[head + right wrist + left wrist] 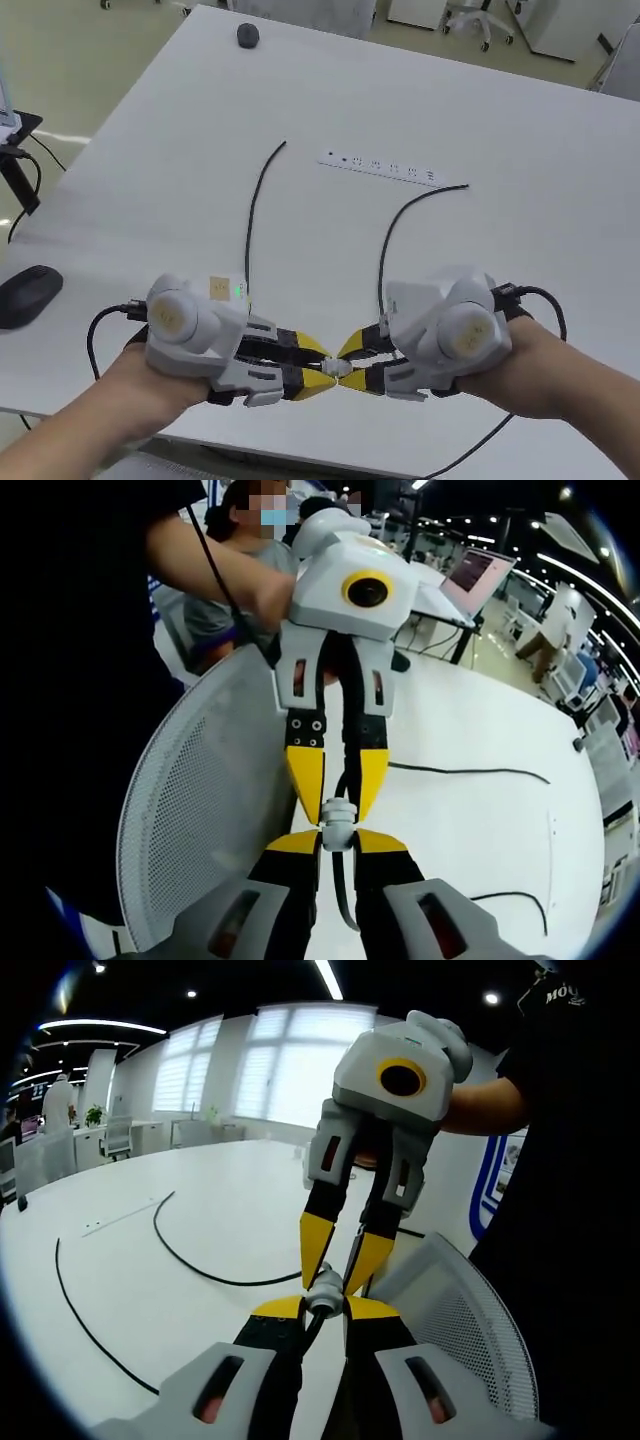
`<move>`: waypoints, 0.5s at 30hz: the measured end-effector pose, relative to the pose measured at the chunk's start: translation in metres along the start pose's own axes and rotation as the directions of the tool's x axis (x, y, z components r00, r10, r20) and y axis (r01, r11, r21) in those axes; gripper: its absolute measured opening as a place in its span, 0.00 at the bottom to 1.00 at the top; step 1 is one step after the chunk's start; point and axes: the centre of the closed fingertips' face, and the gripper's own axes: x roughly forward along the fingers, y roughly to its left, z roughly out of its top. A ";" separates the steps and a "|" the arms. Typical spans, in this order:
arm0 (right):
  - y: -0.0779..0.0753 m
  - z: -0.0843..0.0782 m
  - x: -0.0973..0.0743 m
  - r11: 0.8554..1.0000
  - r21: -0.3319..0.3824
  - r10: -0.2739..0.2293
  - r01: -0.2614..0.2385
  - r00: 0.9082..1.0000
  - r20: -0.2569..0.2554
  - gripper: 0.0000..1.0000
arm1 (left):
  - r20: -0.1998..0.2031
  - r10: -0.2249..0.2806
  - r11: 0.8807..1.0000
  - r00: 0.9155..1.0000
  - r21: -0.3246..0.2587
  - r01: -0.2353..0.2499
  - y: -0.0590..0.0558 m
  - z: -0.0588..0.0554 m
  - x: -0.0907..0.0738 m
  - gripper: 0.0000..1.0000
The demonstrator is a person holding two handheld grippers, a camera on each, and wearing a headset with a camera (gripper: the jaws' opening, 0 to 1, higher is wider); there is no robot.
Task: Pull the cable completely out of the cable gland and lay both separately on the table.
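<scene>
- Left gripper (318,373): jaws clenched on the small white plastic cable gland (338,818), held above the front edge of the white table (420,110).
- Thin black cable (338,880): apparently still threaded through the gland.
- Right gripper (352,367): clamped on the gland's opposite end, at the cable exit.
- Risk: if both grip the gland, pulling extracts nothing. An off-axis pull may make the tips slip and drop the gland past the edge.

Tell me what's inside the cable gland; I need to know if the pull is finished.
The black cable enters the cable gland on one side and leaves on the other, so it runs through. The stretch inside is hidden by its body.
</scene>
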 end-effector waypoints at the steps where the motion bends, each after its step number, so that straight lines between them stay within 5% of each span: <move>1: 0.000 0.000 0.000 1.000 0.003 0.003 -0.003 1.000 0.005 0.07 | -0.002 0.000 1.000 1.000 -0.003 0.000 -0.001 0.000 0.000 0.15; 7: -0.006 0.005 -0.008 0.989 0.147 0.012 -0.028 0.994 0.111 0.11 | 0.000 0.005 1.000 1.000 -0.016 -0.005 0.000 0.008 -0.003 0.14; 10: -0.010 0.005 -0.015 0.958 0.272 0.039 -0.091 0.981 0.190 0.17 | 0.006 0.019 1.000 1.000 -0.006 -0.019 0.002 0.014 -0.004 0.14; 12: -0.012 0.005 -0.021 0.909 0.377 0.076 -0.179 0.959 0.272 0.19 | 0.011 0.020 1.000 1.000 0.002 -0.020 0.001 0.019 -0.005 0.14; 13: -0.016 0.007 -0.026 0.873 0.431 0.082 -0.229 0.939 0.333 0.18 | 0.011 0.026 0.999 1.000 0.020 -0.026 0.002 0.021 -0.004 0.14; 14: -0.018 0.008 -0.028 0.861 0.446 0.080 -0.244 0.931 0.356 0.17 | 0.010 0.027 0.999 1.000 0.025 -0.028 0.002 0.022 -0.004 0.14; 15: -0.022 0.011 -0.033 0.811 0.499 0.084 -0.305 0.905 0.416 0.17 | 0.006 0.031 0.999 1.000 0.041 -0.031 0.003 0.024 -0.004 0.14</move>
